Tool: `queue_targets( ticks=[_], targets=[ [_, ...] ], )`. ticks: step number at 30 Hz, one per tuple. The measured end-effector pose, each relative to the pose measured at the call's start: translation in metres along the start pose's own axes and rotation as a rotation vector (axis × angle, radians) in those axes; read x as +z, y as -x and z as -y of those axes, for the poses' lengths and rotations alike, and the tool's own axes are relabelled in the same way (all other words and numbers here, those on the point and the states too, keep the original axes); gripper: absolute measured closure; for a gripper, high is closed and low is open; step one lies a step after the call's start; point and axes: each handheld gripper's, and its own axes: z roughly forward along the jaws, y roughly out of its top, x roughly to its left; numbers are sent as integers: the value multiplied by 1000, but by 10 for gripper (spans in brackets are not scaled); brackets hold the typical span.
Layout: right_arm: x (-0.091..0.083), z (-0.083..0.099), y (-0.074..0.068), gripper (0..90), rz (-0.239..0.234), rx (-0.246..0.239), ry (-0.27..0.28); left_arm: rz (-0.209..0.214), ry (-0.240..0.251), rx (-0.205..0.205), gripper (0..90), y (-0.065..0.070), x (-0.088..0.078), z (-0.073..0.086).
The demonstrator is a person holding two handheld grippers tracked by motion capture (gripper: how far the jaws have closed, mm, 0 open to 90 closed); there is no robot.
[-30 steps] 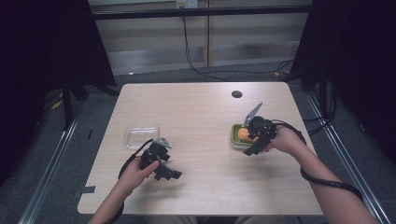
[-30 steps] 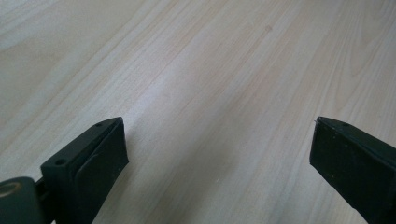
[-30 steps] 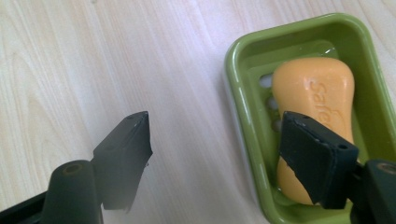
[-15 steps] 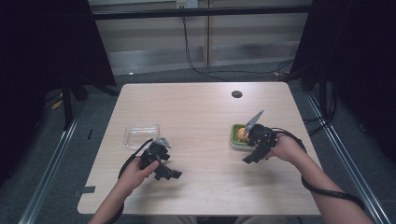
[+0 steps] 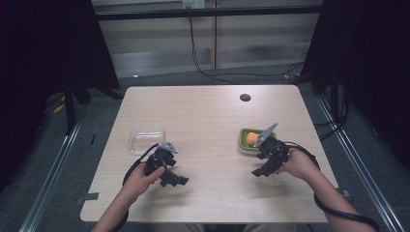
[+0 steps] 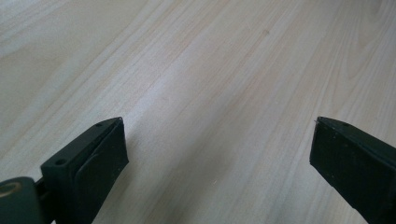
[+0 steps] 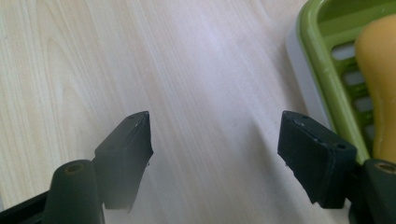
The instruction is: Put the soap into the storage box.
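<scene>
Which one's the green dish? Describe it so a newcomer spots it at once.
On the wooden table, look to the right half, just beyond the right gripper. The green dish is a slotted tray holding an orange object, unlike the clear container at left.

The table (image 5: 208,121) is pale wood with a fine straight grain and a smooth, faintly sheeny finish. Near its right edge the tray (image 5: 245,136) looks like glossy green plastic with a slotted floor, and the orange piece (image 5: 251,139) in it has a smooth, dull skin; near the left edge the box (image 5: 146,140) is clear, shiny plastic. Both grippers, left (image 6: 219,154) and right (image 7: 215,149), have matt black plastic jaws with slightly rough pads.
</scene>
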Motion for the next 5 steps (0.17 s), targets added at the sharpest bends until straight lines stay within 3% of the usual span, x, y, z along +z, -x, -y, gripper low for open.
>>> queue_targets(
  ticks=[2, 5],
  targets=[
    [0, 2, -1, 272, -6, 5, 9, 2, -2, 8, 40, -1, 0, 0],
    [0, 9, -7, 272, -2, -2, 43, 0, 13, -25, 40, 2, 2, -1]
  ],
)
